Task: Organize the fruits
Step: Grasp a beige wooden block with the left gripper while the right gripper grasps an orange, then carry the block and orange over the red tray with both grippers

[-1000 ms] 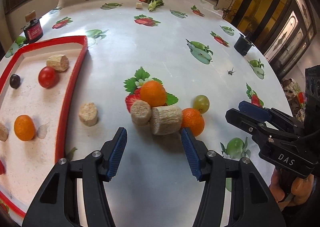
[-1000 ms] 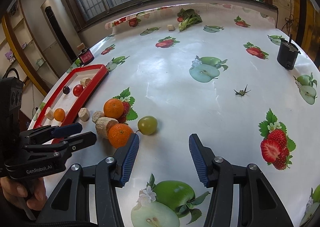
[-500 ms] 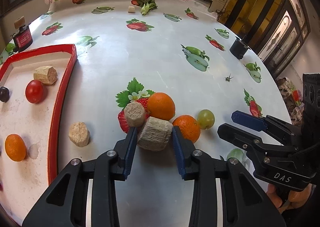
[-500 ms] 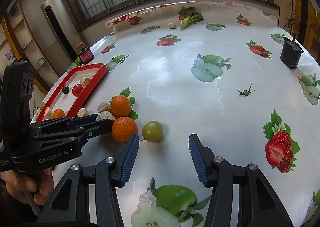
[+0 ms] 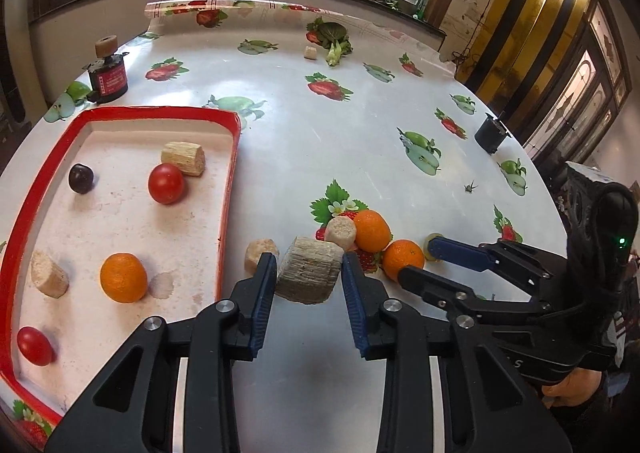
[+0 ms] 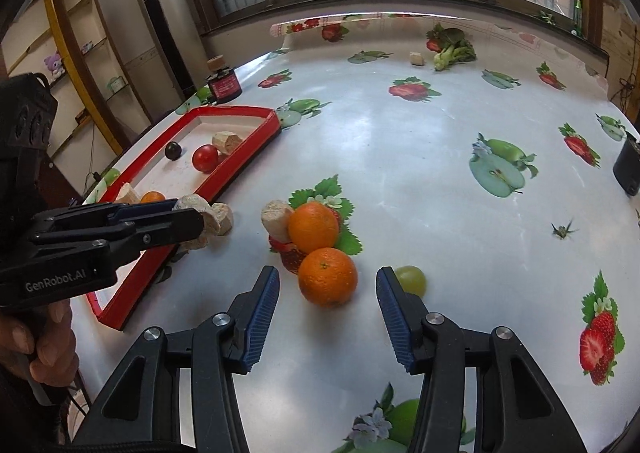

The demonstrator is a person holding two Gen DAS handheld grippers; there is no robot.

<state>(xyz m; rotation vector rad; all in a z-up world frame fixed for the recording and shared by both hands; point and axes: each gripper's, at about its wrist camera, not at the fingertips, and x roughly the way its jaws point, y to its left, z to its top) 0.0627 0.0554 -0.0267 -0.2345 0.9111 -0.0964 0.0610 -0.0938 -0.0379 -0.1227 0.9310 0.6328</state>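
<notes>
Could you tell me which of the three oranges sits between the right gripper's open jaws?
The near table orange, in front of the other table orange; the third lies in the red tray.

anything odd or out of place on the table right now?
One oddity: a leafy green vegetable lies alone at the table's far edge, well away from the red tray and the oranges. A dark stain marks the tray floor beside its orange. Nothing looks spilled or damaged.

The left hand-held gripper (image 5: 309,280) is squeezed shut on a chunk. The right hand-held gripper (image 6: 328,287) is wide open, held low.
</notes>
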